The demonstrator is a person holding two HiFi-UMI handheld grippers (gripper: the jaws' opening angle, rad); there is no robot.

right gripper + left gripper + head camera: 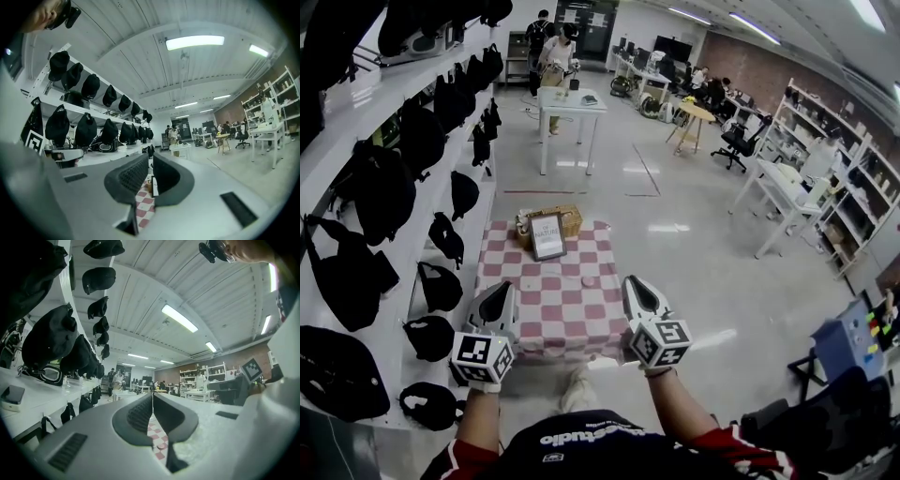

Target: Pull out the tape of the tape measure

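A small table with a red-and-white checkered cloth [546,314] stands below me. On it lies a small pale round object [588,280], likely the tape measure, which also shows as a small disc [161,446] past the jaws in the left gripper view. My left gripper [508,287] hovers over the cloth's left side, its jaws [152,397] shut with nothing in them. My right gripper [635,281] hangs over the cloth's right edge, just right of the round object. Its jaws [151,158] are closed to a thin slit and hold nothing.
A framed sign [547,235] leans against a wicker basket [569,219] at the table's far edge. White shelves with black bags [375,187] run along the left. Further off are a white table [572,108] with people beside it, desks, chairs and shelving on the right.
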